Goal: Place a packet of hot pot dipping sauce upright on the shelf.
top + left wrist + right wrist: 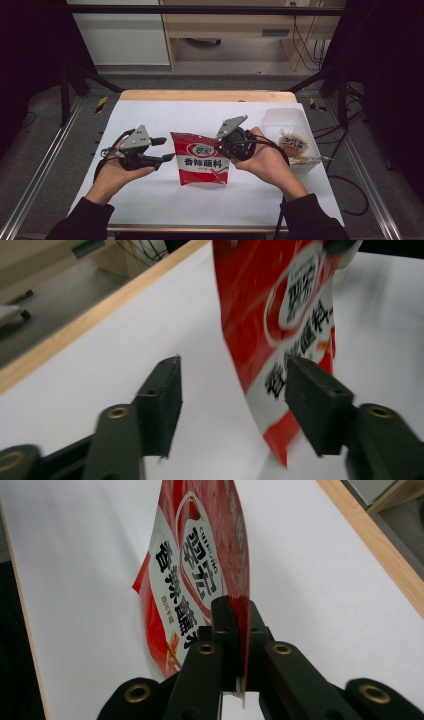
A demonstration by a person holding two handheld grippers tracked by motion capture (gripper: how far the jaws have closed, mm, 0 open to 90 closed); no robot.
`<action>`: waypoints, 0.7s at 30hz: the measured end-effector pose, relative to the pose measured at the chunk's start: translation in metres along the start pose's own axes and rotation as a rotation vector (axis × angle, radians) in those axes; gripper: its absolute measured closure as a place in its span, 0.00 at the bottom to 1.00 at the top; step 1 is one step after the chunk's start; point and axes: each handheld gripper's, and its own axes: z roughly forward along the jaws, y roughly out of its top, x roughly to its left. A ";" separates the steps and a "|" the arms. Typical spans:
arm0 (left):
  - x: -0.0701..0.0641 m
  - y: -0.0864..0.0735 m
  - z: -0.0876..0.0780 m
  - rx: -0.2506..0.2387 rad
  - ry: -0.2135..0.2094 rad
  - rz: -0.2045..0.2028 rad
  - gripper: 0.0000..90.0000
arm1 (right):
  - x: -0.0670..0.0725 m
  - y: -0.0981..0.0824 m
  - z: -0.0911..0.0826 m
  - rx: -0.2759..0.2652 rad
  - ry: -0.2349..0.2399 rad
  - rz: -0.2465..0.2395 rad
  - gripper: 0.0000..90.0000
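A red and white snack bag (200,159) lies in the middle of the white table top (150,200). My right gripper (223,143) is shut on its right edge; in the right gripper view the black jaws (239,602) pinch the thin seam of the bag (195,570). My left gripper (169,149) is open just at the bag's left edge. In the left gripper view its jaws (232,365) stand wide apart, and the bag (280,300) rises ahead, closer to the right pad, with no pad pressing on it.
A translucent white tub (285,120) stands at the table's right edge, with a wrapped snack (294,144) in front of it. The wooden table edge (205,95) runs along the far side. Metal rails flank the table left and right.
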 end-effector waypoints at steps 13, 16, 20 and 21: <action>0.000 -0.084 -0.003 0.074 0.085 -0.149 0.16 | -0.024 0.010 -0.020 -0.035 -0.030 -0.004 1.00; 0.002 -0.092 -0.003 0.077 0.104 -0.168 0.14 | -0.033 0.012 -0.024 -0.029 -0.050 -0.001 1.00; 0.004 -0.097 -0.005 0.057 0.104 -0.187 0.10 | -0.044 0.015 -0.032 -0.037 -0.062 0.003 1.00; 0.004 -0.098 -0.006 0.054 0.105 -0.193 0.09 | -0.046 0.016 -0.034 -0.040 -0.063 0.000 1.00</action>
